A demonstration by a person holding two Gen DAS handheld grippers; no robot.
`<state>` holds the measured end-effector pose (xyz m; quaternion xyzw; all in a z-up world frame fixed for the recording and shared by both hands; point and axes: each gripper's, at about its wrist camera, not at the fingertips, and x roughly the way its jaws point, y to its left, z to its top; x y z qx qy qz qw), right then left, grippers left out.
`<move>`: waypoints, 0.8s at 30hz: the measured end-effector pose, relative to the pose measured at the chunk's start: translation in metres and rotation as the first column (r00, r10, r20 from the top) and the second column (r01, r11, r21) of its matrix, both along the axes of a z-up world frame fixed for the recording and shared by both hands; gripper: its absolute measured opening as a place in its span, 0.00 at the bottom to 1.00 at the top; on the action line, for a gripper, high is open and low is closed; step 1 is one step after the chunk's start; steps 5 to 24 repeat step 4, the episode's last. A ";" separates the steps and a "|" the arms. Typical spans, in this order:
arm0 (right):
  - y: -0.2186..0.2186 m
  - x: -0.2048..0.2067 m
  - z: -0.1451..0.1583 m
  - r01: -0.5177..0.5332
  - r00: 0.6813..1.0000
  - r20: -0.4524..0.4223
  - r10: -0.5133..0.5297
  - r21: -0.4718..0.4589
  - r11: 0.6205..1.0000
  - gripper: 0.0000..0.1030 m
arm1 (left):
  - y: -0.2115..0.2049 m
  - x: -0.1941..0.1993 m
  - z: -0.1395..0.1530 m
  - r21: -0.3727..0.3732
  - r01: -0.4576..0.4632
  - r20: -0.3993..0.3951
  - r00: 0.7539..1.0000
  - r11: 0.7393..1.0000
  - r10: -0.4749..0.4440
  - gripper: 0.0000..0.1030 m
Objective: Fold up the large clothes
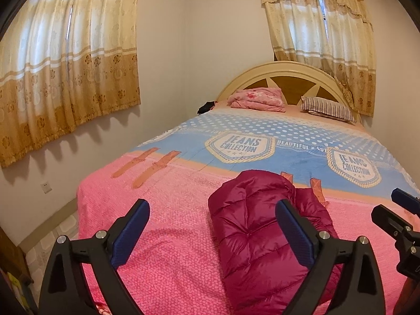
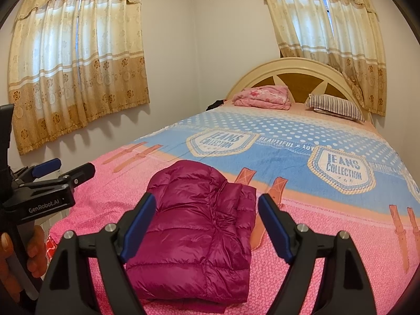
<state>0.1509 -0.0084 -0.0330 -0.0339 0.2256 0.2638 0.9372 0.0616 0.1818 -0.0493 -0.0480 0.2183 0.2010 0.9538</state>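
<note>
A magenta puffer jacket (image 1: pixel 257 233) lies folded into a compact bundle on the pink part of the bed cover; it also shows in the right wrist view (image 2: pixel 199 233). My left gripper (image 1: pixel 212 207) is open and empty, held above the cover just left of the jacket, its right finger over the jacket's right part. My right gripper (image 2: pixel 207 202) is open and empty, hovering over the jacket's near half. Each gripper shows at the edge of the other's view, the right one (image 1: pixel 393 210) and the left one (image 2: pixel 68 169).
The bed (image 1: pixel 168 199) fills the room's right side, with a pink and blue cover. A folded pink quilt (image 1: pixel 258 99), a striped pillow (image 1: pixel 328 109) and a dark item (image 1: pixel 207 107) lie by the headboard (image 1: pixel 288 74). Curtained windows line the walls. Floor lies left of the bed.
</note>
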 end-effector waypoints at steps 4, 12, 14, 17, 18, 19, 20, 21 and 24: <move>-0.002 -0.001 -0.001 0.003 1.000 -0.003 -0.003 0.002 1.000 0.80 | -0.003 0.002 -0.001 -0.005 0.031 0.002 1.000 1.000 -0.031 0.94; -0.002 -0.001 -0.001 0.003 1.000 -0.003 -0.003 0.002 1.000 0.80 | -0.003 0.002 -0.001 -0.005 0.031 0.002 1.000 1.000 -0.031 0.94; -0.002 -0.001 -0.001 0.003 1.000 -0.003 -0.003 0.002 1.000 0.80 | -0.003 0.002 -0.001 -0.005 0.031 0.002 1.000 1.000 -0.031 0.94; -0.002 -0.001 -0.001 0.003 1.000 -0.003 -0.003 0.002 1.000 0.80 | -0.003 0.002 -0.001 -0.005 0.031 0.002 1.000 1.000 -0.031 0.94; -0.002 -0.001 -0.001 0.003 1.000 -0.003 -0.003 0.002 1.000 0.80 | -0.003 0.002 -0.001 -0.005 0.031 0.002 1.000 1.000 -0.031 0.94; -0.002 -0.001 -0.001 0.003 1.000 -0.003 -0.003 0.002 1.000 0.80 | -0.003 0.002 -0.001 -0.005 0.031 0.002 1.000 1.000 -0.031 0.94; -0.002 -0.001 -0.001 0.003 1.000 -0.003 -0.003 0.002 1.000 0.80 | -0.003 0.002 -0.001 -0.005 0.031 0.002 1.000 1.000 -0.031 0.94; -0.002 -0.001 -0.001 0.003 1.000 -0.003 -0.003 0.002 1.000 0.80 | -0.003 0.002 -0.001 -0.005 0.031 0.002 1.000 1.000 -0.031 0.94; -0.002 -0.001 -0.001 0.003 1.000 -0.003 -0.003 0.002 1.000 0.80 | -0.003 0.002 -0.001 -0.005 0.031 0.002 1.000 1.000 -0.031 0.94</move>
